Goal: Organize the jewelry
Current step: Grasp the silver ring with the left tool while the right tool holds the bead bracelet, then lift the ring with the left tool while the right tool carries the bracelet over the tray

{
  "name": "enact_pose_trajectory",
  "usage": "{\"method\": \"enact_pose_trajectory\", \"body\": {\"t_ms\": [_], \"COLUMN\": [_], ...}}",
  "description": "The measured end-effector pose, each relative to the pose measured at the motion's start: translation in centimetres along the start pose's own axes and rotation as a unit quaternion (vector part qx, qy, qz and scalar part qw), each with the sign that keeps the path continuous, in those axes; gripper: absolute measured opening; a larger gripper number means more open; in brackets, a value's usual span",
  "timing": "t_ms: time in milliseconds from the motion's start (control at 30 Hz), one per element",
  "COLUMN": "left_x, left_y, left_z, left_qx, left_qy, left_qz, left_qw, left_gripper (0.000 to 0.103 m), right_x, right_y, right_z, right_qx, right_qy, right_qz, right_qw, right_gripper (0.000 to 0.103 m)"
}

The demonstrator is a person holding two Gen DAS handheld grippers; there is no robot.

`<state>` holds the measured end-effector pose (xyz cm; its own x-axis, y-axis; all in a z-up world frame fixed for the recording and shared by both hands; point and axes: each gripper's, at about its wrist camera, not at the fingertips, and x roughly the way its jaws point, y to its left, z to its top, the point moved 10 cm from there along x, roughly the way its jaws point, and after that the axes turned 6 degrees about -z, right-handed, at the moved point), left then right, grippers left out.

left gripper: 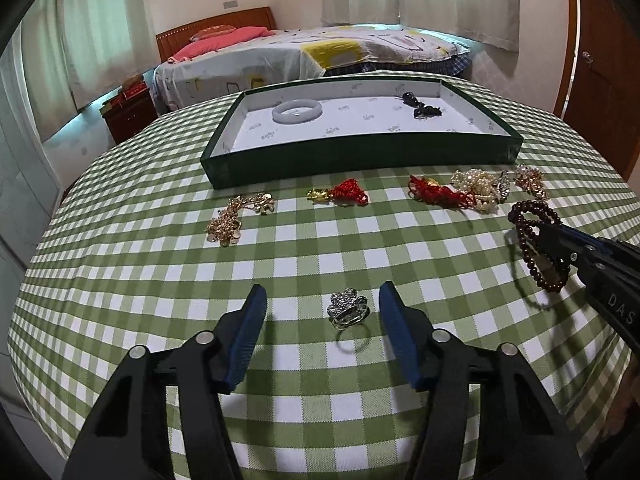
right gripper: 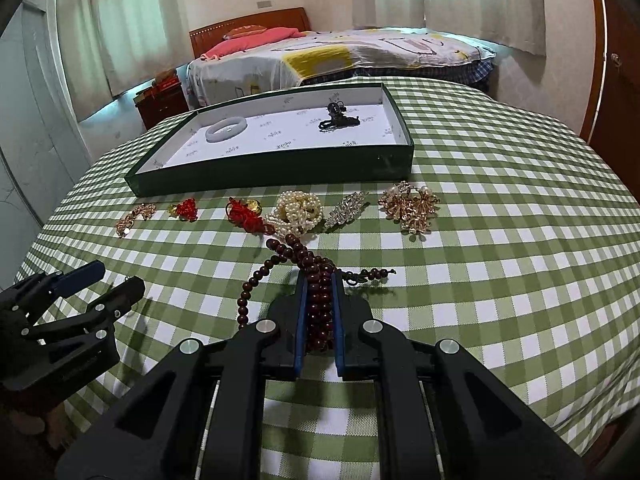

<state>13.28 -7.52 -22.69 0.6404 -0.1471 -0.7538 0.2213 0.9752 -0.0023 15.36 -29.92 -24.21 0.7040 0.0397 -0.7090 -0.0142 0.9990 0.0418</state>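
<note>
My left gripper (left gripper: pixel 322 296) is open, low over the checked cloth, with a silver flower ring (left gripper: pixel 349 310) lying between its fingers. My right gripper (right gripper: pixel 320 280) is shut on a dark red bead bracelet (right gripper: pixel 316 304), whose loops hang over the cloth; it also shows in the left wrist view (left gripper: pixel 538 248). A green tray (left gripper: pixel 360 158) with a white lining stands at the back and holds a pale jade bangle (left gripper: pixel 297 111) and a black beaded piece (left gripper: pixel 420 106).
A row of jewelry lies in front of the tray: a gold chain piece (left gripper: pixel 236 220), two red knotted charms (left gripper: pixel 344 194) (left gripper: pixel 436 192), a pearl bundle (right gripper: pixel 298 210), a silver brooch (right gripper: pixel 346 208) and a gold cluster (right gripper: pixel 412 206). A bed stands behind the table.
</note>
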Motion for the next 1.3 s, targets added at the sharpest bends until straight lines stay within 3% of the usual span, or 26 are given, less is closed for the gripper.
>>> {"method": "enact_pose_trajectory", "body": {"t_ms": [467,733,1033,1300], "left_x": [0.5,0.0,-1.3,-2.8], "left_y": [-0.7,-0.7,-0.2,1.2], "left_z": [-0.4,-0.2,0.9,3.9], "left_qx": [0.005,-0.004,0.001,-0.007], "left_qy": [0.007,-0.002,-0.026,-0.055], "left_qz": [-0.03,-0.045,-0.035,-0.027], "left_qw": [0.9995,0.999,0.999,0.9981], "left_gripper": [0.021,0.021,0.021,0.021], "right_x": [0.3,0.3,-0.4,-2.5], "right_y": [0.2,0.3,0.6,1.6], "right_z": [-0.2,-0.2,0.4,3.3], "right_qx": [-0.005,-0.005,-0.007,-0.011], "right_qy": [0.003,0.002,-0.009,-0.037], "right_qz": [-0.002,-0.002,0.001,0.014], "right_qw": [1.0,1.0,1.0,0.999], "right_gripper": [0.011,0.011,0.011,0.011]}}
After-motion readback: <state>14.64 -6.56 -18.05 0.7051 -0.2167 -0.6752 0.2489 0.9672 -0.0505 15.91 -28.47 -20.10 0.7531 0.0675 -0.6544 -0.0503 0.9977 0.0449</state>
